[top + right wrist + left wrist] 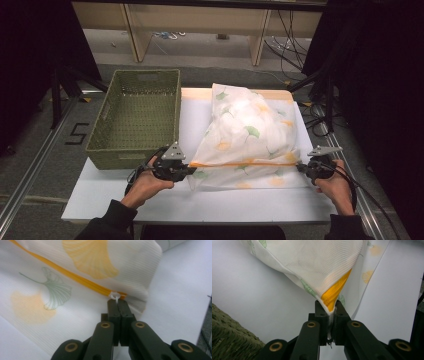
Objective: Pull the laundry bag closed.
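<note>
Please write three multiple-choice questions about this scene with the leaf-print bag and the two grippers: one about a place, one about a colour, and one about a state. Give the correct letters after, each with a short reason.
1. Where does the green woven basket stand relative to the mesh bag?
A. on the left gripper's side of it
B. on the right gripper's side of it
C. on top of it

2. What colour is the zipper band across the bag?
A. blue
B. orange
C. black

3. How is the right gripper?
A. wide open above the bag
B. shut on the white zipper pull
C. lying loose in the basket

Answers:
1 A: in the high view the basket sits beside the bag, near the left gripper.
2 B: all three views show an orange strip.
3 B: the right gripper view shows its jaws pressed together on the small white ring at the zipper's end.
</note>
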`<state>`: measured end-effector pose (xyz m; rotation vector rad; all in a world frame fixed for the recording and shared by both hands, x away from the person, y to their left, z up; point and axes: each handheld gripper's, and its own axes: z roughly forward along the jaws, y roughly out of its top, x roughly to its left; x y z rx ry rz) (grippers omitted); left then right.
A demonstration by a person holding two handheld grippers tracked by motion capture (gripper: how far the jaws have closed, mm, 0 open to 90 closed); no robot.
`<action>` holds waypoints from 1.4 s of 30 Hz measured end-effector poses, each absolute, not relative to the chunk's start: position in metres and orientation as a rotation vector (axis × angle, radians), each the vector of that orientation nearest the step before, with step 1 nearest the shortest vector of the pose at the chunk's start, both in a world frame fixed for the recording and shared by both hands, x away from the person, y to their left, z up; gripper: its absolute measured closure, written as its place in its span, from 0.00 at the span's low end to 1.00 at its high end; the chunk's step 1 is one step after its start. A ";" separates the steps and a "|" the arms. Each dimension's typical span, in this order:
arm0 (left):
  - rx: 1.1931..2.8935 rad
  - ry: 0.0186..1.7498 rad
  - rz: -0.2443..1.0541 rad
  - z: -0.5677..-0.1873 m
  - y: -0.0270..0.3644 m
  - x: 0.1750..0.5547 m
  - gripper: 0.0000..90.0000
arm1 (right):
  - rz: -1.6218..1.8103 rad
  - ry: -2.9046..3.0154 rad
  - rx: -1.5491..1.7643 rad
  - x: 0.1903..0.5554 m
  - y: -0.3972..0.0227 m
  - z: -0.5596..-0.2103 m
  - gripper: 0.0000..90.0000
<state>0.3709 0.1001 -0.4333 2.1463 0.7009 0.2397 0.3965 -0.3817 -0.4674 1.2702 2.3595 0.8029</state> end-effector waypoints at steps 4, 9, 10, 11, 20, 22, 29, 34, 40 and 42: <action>2.153 0.684 0.237 -0.435 0.100 0.372 0.94 | 0.825 2.345 1.335 0.396 -0.385 -0.468 1.00; 2.153 0.707 0.222 -0.437 0.100 0.370 0.89 | 0.820 2.341 1.298 0.397 -0.384 -0.469 1.00; 2.165 0.712 0.232 -0.436 0.102 0.370 0.85 | 0.795 2.365 1.246 0.398 -0.386 -0.467 1.00; 2.172 0.691 0.249 -0.436 0.104 0.370 0.80 | 0.804 2.350 1.285 0.396 -0.382 -0.464 0.99; 2.144 0.736 0.304 -0.440 0.106 0.362 0.52 | 0.877 2.308 1.207 0.393 -0.372 -0.457 0.81; 2.133 0.734 0.325 -0.439 0.107 0.360 0.49 | 0.930 2.301 1.179 0.393 -0.368 -0.452 0.77; 2.093 0.782 0.326 -0.443 0.109 0.353 0.39 | 1.060 2.292 1.101 0.389 -0.343 -0.438 0.56; 2.062 0.794 0.349 -0.444 0.110 0.349 0.36 | 1.077 2.302 1.053 0.386 -0.326 -0.440 0.48; 2.052 0.807 0.347 -0.446 0.111 0.348 0.31 | 1.117 2.331 1.003 0.386 -0.317 -0.440 0.43; 2.060 0.805 0.344 -0.448 0.111 0.347 0.29 | 1.120 2.319 0.988 0.385 -0.314 -0.440 0.41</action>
